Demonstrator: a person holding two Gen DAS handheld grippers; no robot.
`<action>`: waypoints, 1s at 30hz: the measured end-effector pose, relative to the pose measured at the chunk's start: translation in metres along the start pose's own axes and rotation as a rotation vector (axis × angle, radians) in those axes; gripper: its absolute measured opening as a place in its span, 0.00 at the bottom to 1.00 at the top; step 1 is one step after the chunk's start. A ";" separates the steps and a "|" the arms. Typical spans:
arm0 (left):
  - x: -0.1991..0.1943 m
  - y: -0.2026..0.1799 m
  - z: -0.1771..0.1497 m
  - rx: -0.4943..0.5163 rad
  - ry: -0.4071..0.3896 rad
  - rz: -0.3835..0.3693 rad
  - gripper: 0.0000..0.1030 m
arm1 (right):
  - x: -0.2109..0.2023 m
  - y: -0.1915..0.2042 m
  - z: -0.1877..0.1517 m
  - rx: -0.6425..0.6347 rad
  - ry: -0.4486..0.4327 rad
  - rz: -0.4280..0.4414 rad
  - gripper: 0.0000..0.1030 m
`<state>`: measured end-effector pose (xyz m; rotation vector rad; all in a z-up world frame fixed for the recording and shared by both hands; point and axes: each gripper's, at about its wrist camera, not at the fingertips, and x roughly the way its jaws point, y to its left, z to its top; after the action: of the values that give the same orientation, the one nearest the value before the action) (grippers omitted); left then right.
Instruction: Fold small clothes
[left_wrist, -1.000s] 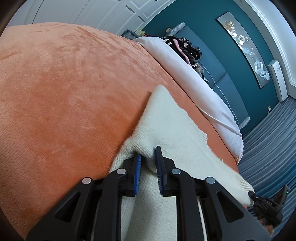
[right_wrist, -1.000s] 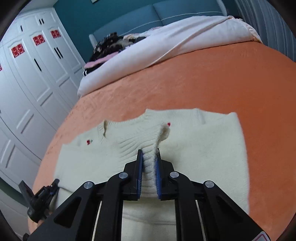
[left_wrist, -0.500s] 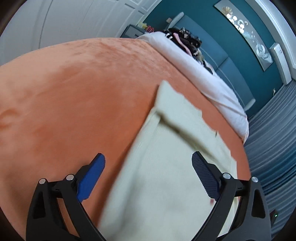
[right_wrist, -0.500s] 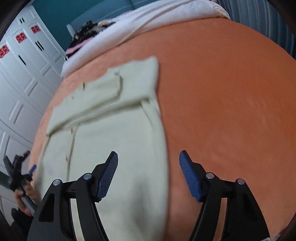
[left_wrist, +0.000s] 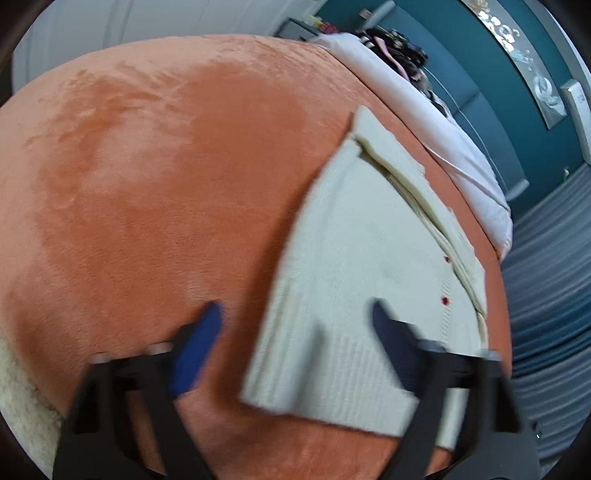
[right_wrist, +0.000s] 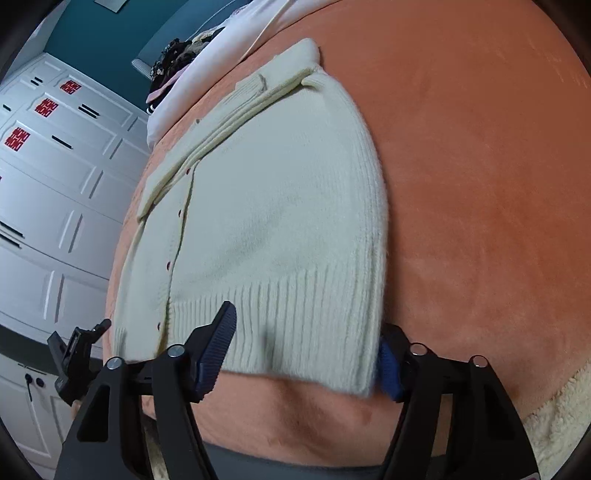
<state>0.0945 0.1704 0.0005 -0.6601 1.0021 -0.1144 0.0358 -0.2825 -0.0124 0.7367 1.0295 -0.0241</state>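
Cream cardigan (right_wrist: 273, 221) hem-first, lengthwise away along orange bed (right_wrist: 480, 184); right gripper (right_wrist: 306, 354) nearer, left gripper (left_wrist: 295, 350), both wide, empty.

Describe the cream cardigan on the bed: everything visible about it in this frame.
The cream cardigan is a soft, fuzzy knit with a ribbed hem and a front placket of small red buttons. It lies flat on the orange blanket, its far part folded over into layered bands. Both grippers, left and right, are open at the hem end, gripping nothing.
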 end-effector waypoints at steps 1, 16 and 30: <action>0.005 -0.001 0.002 -0.002 0.050 -0.015 0.08 | 0.000 0.001 0.003 0.019 -0.001 -0.002 0.12; -0.100 0.004 -0.068 0.103 0.198 -0.021 0.08 | -0.108 0.003 -0.058 -0.237 0.181 -0.063 0.07; -0.162 -0.066 0.005 0.264 0.027 -0.121 0.09 | -0.174 0.047 0.020 -0.255 -0.049 0.227 0.07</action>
<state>0.0231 0.1819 0.1599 -0.4779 0.9523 -0.3566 -0.0254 -0.3123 0.1552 0.6124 0.8776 0.2792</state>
